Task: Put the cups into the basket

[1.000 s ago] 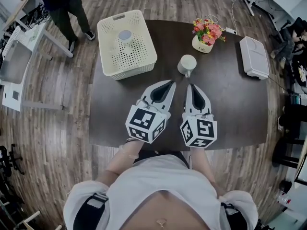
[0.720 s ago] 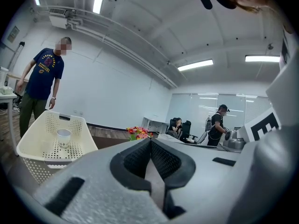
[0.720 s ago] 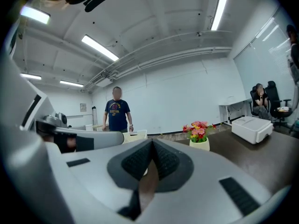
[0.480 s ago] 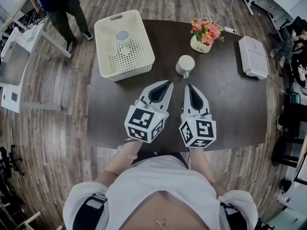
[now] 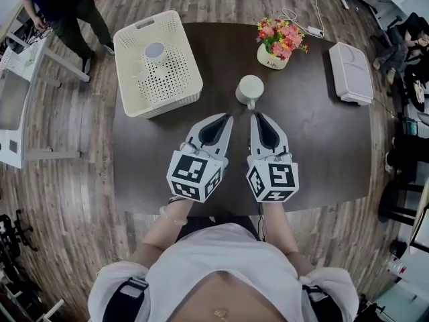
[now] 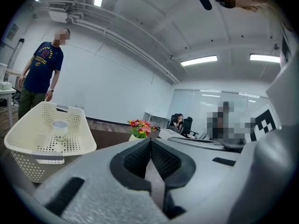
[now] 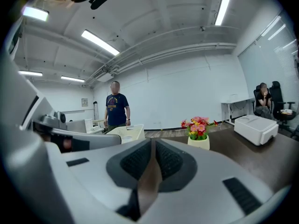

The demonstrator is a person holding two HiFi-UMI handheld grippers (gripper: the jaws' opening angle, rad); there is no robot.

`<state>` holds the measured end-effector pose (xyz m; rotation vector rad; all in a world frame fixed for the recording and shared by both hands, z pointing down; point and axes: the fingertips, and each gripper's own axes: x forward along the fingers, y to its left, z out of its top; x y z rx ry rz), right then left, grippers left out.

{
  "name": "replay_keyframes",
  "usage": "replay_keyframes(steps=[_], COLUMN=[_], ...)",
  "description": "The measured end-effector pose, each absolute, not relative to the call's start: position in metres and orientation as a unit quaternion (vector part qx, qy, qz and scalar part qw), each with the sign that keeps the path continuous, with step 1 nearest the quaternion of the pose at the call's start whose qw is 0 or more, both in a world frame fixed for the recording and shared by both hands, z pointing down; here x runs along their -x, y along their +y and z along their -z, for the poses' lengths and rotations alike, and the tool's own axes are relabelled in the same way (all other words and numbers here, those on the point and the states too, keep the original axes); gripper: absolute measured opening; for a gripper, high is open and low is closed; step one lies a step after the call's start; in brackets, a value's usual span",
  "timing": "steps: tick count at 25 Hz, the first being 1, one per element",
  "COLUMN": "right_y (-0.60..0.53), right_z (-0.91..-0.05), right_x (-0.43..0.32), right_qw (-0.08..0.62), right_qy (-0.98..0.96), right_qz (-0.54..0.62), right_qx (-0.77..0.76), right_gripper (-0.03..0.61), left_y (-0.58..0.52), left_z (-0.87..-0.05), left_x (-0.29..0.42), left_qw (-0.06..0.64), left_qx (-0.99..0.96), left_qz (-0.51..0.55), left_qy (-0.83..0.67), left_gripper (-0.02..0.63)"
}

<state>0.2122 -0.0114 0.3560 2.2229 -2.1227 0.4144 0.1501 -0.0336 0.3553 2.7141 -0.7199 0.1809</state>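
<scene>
A cream mug stands on the dark table, just beyond my two grippers. A second cup sits inside the cream perforated basket at the table's far left corner; the left gripper view also shows this cup in the basket. My left gripper and right gripper lie side by side, tips pointing at the mug and a short gap short of it. Both are shut with nothing between the jaws. The left gripper and right gripper hide the mug in their own views.
A pot of red and pink flowers stands behind the mug. A white box lies at the table's right end. A person in a dark shirt stands on the wooden floor beyond the basket. More people sit at desks further off.
Both grippers have sunk a little toward the table, still shut and side by side. The head view has drifted, so basket and mug sit further left. The standing person has stepped away leftward.
</scene>
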Motion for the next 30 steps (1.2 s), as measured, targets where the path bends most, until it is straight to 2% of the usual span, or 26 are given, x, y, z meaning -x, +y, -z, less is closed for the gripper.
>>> replay_keyframes(steps=[1,3,8,12,15,30], right_y=[-0.015,-0.023,-0.042,-0.058,-0.073,-0.128], right_z=[-0.359,-0.366,-0.387,-0.406,-0.42,-0.49], right_x=[-0.214,-0.218,-0.224,-0.238,-0.253,-0.276], right_qw=[0.023,0.027,0.035,0.046,0.057,0.111], right_qy=[-0.688,-0.695,-0.714,-0.713,-0.706,-0.693], right_qz=[-0.136,-0.145,-0.175,-0.191,-0.201,-0.244], right_qx=[-0.713,-0.704,-0.677,-0.674,-0.677,-0.67], right_gripper=[0.037,0.131,0.307,0.399,0.428,0.43], left_y=[-0.036,-0.041,-0.054,-0.069,-0.08,-0.111], left_z=[-0.359,-0.365,-0.383,-0.397,-0.408,-0.46], left_x=[-0.152,-0.158,-0.167,-0.17,-0.176,-0.193], left_qw=[0.165,0.168,0.177,0.186,0.189,0.22], left_qx=[-0.951,-0.95,-0.945,-0.938,-0.935,-0.918], left_qz=[-0.065,-0.068,-0.083,-0.093,-0.102,-0.136], left_qy=[-0.253,-0.255,-0.263,-0.276,-0.281,-0.301], left_gripper=[0.011,0.011,0.011,0.011,0.011,0.011])
